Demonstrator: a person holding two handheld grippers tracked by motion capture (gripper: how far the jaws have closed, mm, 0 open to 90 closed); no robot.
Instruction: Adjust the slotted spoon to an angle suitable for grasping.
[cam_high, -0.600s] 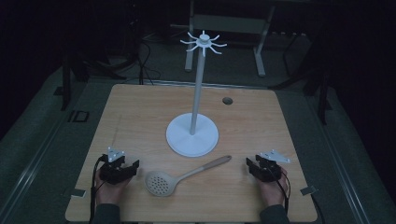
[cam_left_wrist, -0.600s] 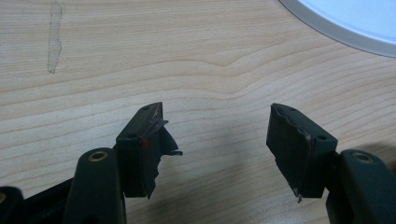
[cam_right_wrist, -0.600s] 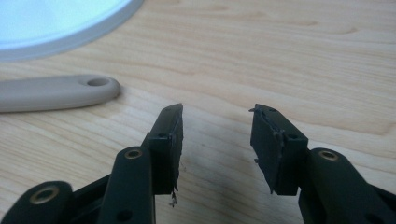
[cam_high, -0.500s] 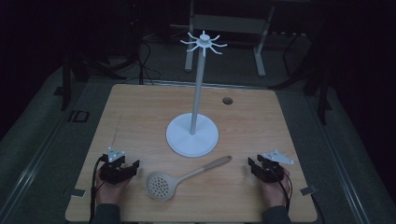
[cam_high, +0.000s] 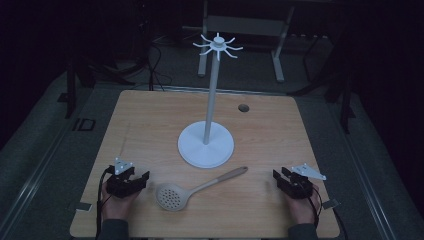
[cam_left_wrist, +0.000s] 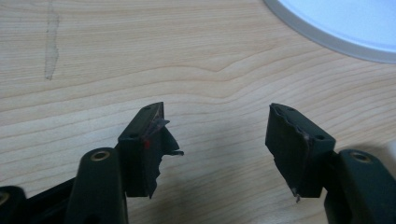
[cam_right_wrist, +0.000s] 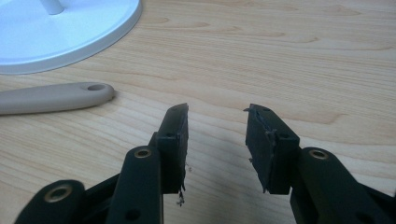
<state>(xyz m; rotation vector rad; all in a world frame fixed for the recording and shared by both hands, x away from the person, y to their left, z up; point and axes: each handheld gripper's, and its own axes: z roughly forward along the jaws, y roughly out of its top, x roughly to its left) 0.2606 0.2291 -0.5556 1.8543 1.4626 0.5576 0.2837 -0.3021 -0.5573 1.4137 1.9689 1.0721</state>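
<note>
— Lying flat on the counter (cam_high: 150, 125) is a beige slotted spoon (cam_high: 192, 188), its perforated bowl just beside the left gripper (cam_high: 142, 177) fingers, its handle tip toward the right gripper (cam_high: 276, 175) fingers. Behind it stands a white hook stand (cam_high: 206, 145).

— And the fingers themselves?

— Both pairs parted, holding nothing. In the left gripper view the left fingers (cam_left_wrist: 144, 140) stand wide apart over bare wood; in the right gripper view the right fingers (cam_right_wrist: 175, 135) are open more narrowly, the handle's hole end off to their left.

— What might go wrong?

— My guess: the handle is low and slim, so fingers closing from above could skid it along the counter, or knock the stand's base.
</note>
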